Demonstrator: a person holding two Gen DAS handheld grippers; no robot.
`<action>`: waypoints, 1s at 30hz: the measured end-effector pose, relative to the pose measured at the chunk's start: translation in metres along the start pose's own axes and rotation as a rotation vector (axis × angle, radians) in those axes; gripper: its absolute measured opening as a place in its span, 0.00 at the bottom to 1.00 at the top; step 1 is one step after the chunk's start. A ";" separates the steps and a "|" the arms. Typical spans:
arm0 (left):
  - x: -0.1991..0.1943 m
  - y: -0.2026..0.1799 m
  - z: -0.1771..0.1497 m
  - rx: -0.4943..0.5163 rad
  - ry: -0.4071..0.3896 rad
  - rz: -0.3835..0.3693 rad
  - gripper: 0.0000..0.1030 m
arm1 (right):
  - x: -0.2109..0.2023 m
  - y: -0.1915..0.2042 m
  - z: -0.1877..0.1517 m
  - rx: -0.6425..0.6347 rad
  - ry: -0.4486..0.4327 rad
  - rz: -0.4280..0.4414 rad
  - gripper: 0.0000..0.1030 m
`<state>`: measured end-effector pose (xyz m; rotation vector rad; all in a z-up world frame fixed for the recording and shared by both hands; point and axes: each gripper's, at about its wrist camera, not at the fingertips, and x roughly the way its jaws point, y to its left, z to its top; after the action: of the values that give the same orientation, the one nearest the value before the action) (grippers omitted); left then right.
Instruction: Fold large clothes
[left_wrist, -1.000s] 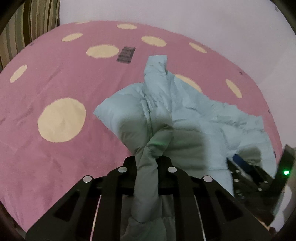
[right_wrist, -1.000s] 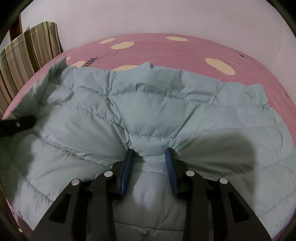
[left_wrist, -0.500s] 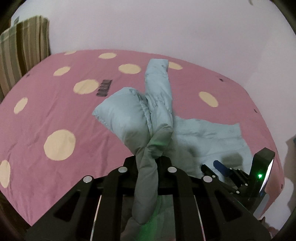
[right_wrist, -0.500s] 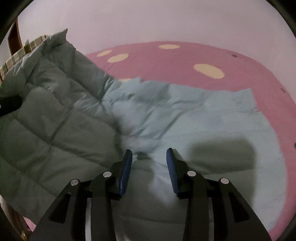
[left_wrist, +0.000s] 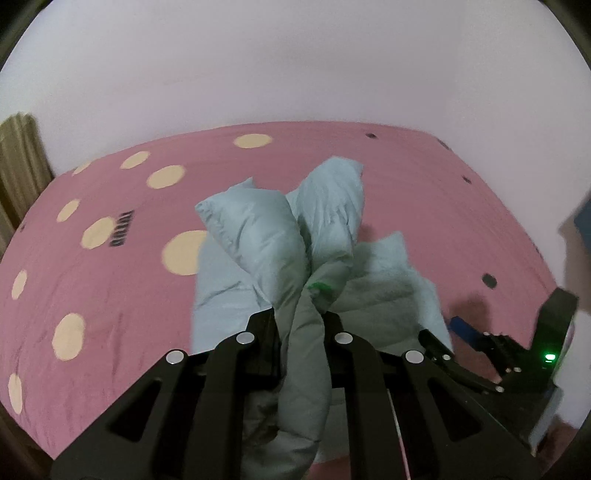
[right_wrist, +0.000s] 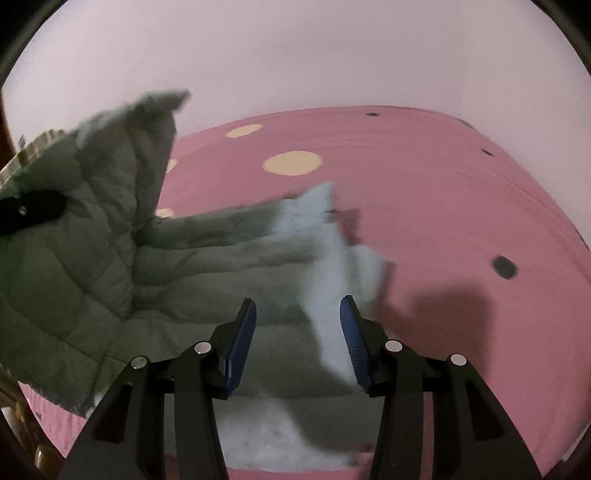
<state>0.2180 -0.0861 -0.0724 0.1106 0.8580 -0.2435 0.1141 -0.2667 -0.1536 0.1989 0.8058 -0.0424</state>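
One fold at most is under way, and nothing about the pale blue quilted jacket (left_wrist: 325, 236) reads as finished yet. Your left hand-held gripper (left_wrist: 301, 321) is clamped tight on a twisted bunch of the jacket, which rises ahead of its fingertips in two puffy lobes and hangs down between the arms toward you; the rest of the garment trails forward and to the right of that gripper onto the pink spotted bed (left_wrist: 110, 295). Your right hand-held gripper (right_wrist: 297, 314) has just been opening, and its blue pads (right_wrist: 240, 343) now stand apart with jacket fabric lying below and ahead of them but not pinched, so that side is released. From the right wrist view, the lifted part of the jacket stands up well to the left of the open jaws, with the left tool's black tip poking through it, while a lighter corner of the garment lies just ahead of the right pad on the bed. Judging by this, you are carrying one side across; the cloth is bunched and blurred, so I cannot tell which edge or sleeve you hold. Still ahead: laying the lifted part flat, squaring the edges, and the remaining folds.
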 end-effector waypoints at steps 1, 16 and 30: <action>0.006 -0.010 -0.001 0.015 0.003 0.001 0.10 | -0.002 -0.006 -0.001 0.010 -0.002 -0.007 0.46; 0.076 -0.115 -0.053 0.116 0.068 -0.003 0.23 | -0.004 -0.072 -0.019 0.131 0.024 -0.080 0.46; -0.023 -0.009 -0.041 -0.058 -0.138 -0.070 0.77 | -0.016 -0.034 0.004 0.101 -0.009 -0.015 0.61</action>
<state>0.1709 -0.0828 -0.0819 0.0095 0.7319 -0.2880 0.1021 -0.3015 -0.1448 0.2882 0.7972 -0.0987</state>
